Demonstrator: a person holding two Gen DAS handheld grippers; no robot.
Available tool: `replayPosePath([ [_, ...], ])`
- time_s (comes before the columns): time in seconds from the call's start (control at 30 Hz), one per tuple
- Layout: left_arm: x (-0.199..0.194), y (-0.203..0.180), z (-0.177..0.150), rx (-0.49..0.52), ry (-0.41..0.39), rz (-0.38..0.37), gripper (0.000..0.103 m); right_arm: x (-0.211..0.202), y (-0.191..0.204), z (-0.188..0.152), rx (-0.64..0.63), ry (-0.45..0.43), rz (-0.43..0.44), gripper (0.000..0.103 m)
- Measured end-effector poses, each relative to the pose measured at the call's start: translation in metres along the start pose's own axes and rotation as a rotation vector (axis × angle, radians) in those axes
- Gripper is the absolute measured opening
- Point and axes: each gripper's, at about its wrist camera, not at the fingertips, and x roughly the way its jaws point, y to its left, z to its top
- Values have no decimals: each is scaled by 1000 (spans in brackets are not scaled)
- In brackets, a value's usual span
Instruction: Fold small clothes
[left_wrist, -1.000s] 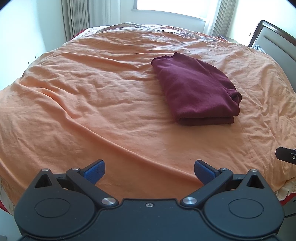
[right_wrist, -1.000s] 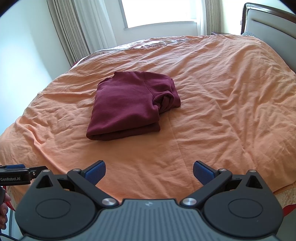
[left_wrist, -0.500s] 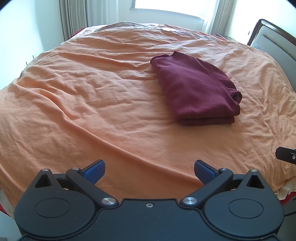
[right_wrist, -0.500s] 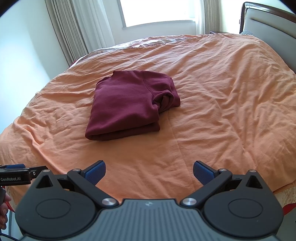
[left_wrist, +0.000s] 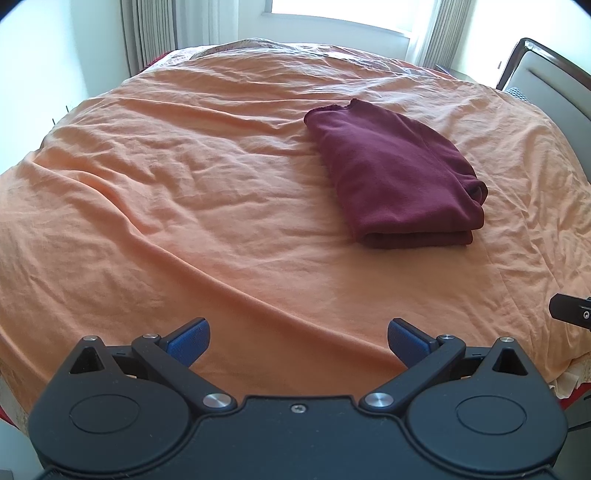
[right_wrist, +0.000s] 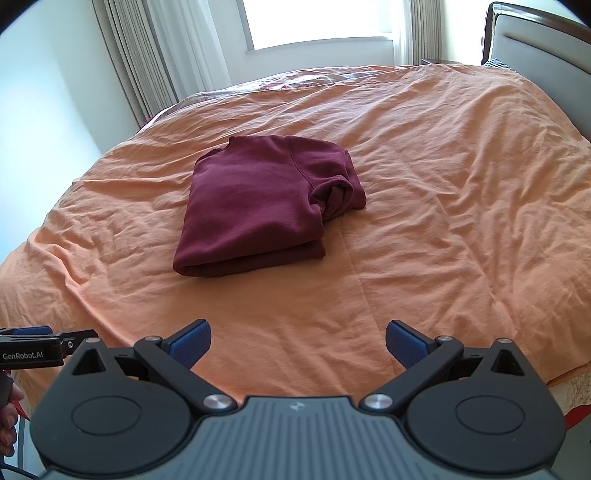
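A maroon garment (left_wrist: 395, 173) (right_wrist: 266, 199) lies folded into a thick rectangle on the orange bedsheet (left_wrist: 184, 192) (right_wrist: 443, 206), with a rolled sleeve bulging at its right side. My left gripper (left_wrist: 298, 341) hovers over the near edge of the bed, open, with nothing between its blue pads (left_wrist: 188, 339). My right gripper (right_wrist: 298, 341) is also open and empty, held back from the garment's near fold. The left gripper's side (right_wrist: 33, 347) shows at the left edge of the right wrist view, and the right gripper's tip (left_wrist: 572, 314) at the right edge of the left wrist view.
A padded headboard (right_wrist: 535, 55) stands at the right. A bright window (right_wrist: 317, 22) with curtains (right_wrist: 140, 59) is behind the bed. Part of a hand (right_wrist: 9, 417) shows at the lower left of the right wrist view. The bed's near edge (left_wrist: 569, 380) runs below the grippers.
Both grippers have drifted slightly, so the garment sits a little higher in the left view. The garment itself has not moved and both grippers stay open.
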Motion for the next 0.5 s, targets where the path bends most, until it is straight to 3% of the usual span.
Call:
replayPosePath([
  [0.5,1,1,0,1,4,-3,102,2,2,0,0,6,-2,103],
])
